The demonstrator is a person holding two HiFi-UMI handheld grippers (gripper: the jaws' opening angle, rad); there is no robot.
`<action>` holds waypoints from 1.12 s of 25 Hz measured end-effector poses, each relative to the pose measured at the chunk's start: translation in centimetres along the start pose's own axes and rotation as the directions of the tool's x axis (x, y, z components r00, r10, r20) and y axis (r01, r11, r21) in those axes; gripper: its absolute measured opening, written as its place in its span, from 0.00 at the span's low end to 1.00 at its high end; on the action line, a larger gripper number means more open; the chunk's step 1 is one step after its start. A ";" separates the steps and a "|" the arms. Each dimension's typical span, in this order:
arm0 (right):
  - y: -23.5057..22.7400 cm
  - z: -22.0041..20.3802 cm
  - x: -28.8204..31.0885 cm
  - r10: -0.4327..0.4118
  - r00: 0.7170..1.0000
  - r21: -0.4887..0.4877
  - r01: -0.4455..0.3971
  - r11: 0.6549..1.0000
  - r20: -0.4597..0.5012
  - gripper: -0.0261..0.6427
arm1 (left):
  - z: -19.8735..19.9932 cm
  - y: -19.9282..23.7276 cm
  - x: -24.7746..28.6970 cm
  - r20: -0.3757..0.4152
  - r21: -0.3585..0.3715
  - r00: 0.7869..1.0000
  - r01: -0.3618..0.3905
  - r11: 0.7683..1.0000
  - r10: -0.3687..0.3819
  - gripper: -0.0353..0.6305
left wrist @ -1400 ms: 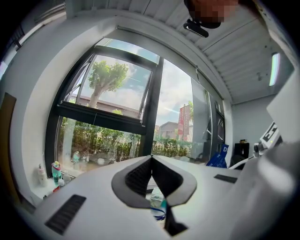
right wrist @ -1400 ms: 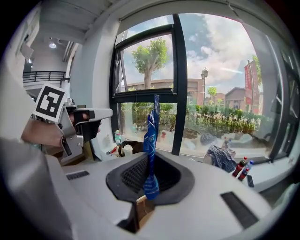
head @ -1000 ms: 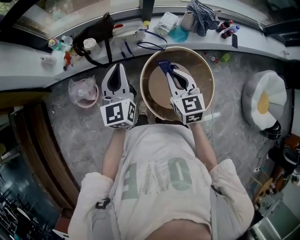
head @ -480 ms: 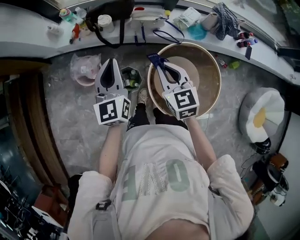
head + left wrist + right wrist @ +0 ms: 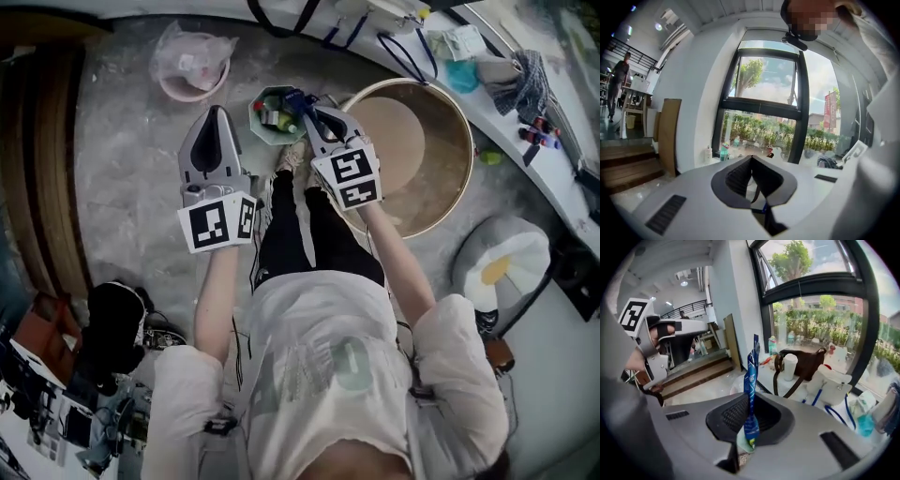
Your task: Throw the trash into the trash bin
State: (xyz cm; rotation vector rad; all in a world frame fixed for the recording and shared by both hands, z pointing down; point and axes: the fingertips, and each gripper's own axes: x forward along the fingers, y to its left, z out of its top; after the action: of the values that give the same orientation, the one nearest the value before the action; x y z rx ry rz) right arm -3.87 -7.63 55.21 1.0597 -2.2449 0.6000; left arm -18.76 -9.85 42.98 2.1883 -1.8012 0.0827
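Note:
My right gripper [image 5: 305, 105] is shut on a thin blue wrapper [image 5: 298, 96], and its tips hang over the small green trash bin [image 5: 254, 111] on the floor, which holds several bottles. In the right gripper view the blue wrapper [image 5: 751, 376] stands upright, pinched in the right gripper [image 5: 749, 398]. My left gripper [image 5: 217, 112] is to the left of the bin, shut, with nothing held. In the left gripper view the left gripper [image 5: 751, 158] points toward the window and the bin is not in sight.
A pink basin with a plastic bag [image 5: 192, 67] sits on the floor beyond the bin. A large round wooden table [image 5: 448, 202] stands right of it, an egg-shaped cushion [image 5: 497, 267] farther right. A cluttered ledge [image 5: 473, 89] runs along the window; wooden steps [image 5: 42, 150] lie at left.
Both grippers have come off the round table, down and to the left. The right one, still holding the blue wrapper, now hangs over the green bin. The head view has swung toward the floor.

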 end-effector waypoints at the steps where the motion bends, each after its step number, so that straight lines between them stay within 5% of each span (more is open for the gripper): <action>1: 0.2 -1.4 1.5 0.007 0.999 0.001 -0.007 1.000 -0.031 0.08 | -1.1 0.9 -0.1 -0.007 -0.007 1.000 -0.013 1.000 0.013 0.07; 12: 1.5 -14.6 12.1 0.017 0.943 -0.040 -0.032 0.999 -0.332 0.08 | -8.9 4.6 -2.8 -0.046 -0.060 0.995 -0.089 0.994 0.086 0.07; 17: 2.1 -16.4 13.9 -0.016 0.930 -0.122 -0.031 0.992 -0.367 0.09 | -9.5 5.6 -3.9 -0.044 -0.071 0.992 -0.122 0.990 0.120 0.07; 22: 3.4 -18.6 14.9 -0.006 0.910 -0.193 -0.081 0.978 -0.415 0.32 | -9.3 6.4 -4.9 -0.033 -0.074 0.989 -0.147 0.986 0.145 0.07; 28: 2.8 -18.5 13.6 -0.037 0.910 -0.192 -0.047 0.980 -0.413 0.33 | -8.5 5.5 -5.4 -0.021 -0.068 0.989 -0.148 0.987 0.147 0.07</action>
State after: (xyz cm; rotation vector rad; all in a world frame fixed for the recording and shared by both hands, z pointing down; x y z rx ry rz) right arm -7.45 -2.09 77.39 0.7440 -1.8873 0.5326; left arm -24.01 -3.31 50.89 1.9995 -1.9263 0.0686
